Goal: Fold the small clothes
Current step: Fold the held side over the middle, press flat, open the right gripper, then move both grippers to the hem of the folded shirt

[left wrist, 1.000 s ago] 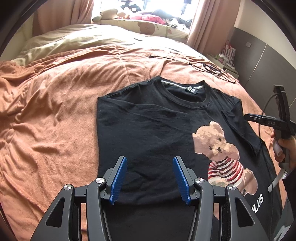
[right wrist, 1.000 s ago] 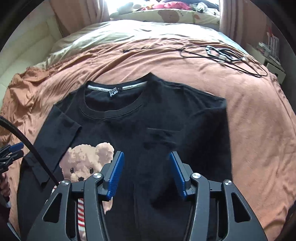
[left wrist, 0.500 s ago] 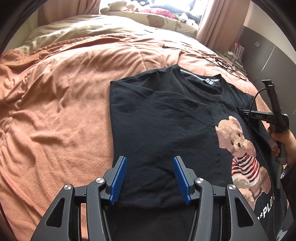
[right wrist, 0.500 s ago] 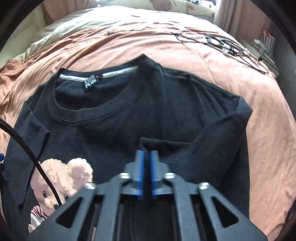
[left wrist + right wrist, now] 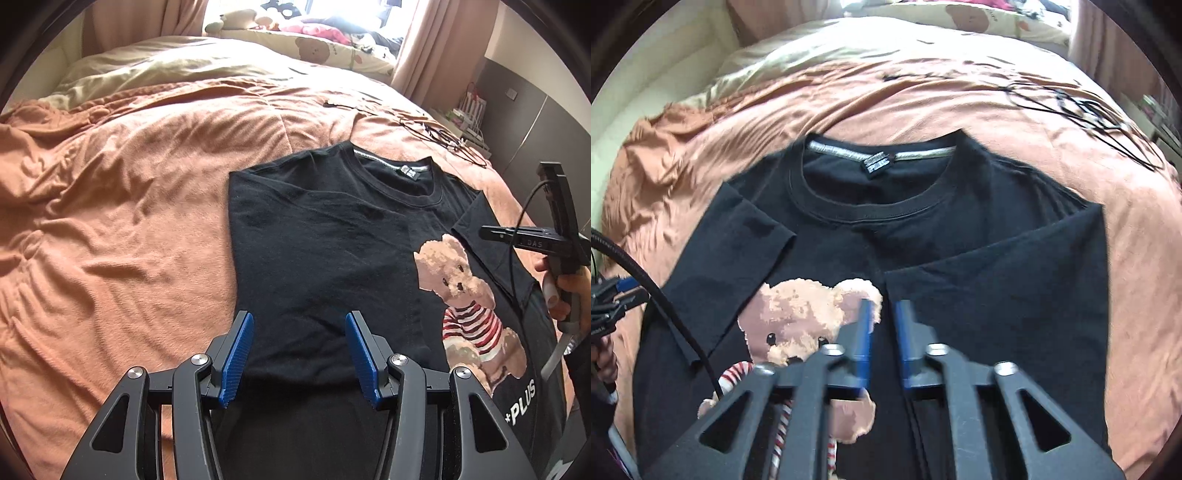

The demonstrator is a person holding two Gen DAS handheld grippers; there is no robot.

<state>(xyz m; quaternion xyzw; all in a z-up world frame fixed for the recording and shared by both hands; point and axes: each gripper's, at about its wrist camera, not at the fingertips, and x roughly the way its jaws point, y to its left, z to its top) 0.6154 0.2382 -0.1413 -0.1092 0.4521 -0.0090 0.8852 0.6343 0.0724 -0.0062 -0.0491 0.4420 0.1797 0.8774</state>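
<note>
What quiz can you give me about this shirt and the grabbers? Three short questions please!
1. True or false: the left gripper is open.
2. What picture is printed on the shirt? A) a cat B) a bear C) a car
3. Fill in the missing word: the shirt lies on an orange ____.

Key: 1 true; 2 B; 3 blanket.
</note>
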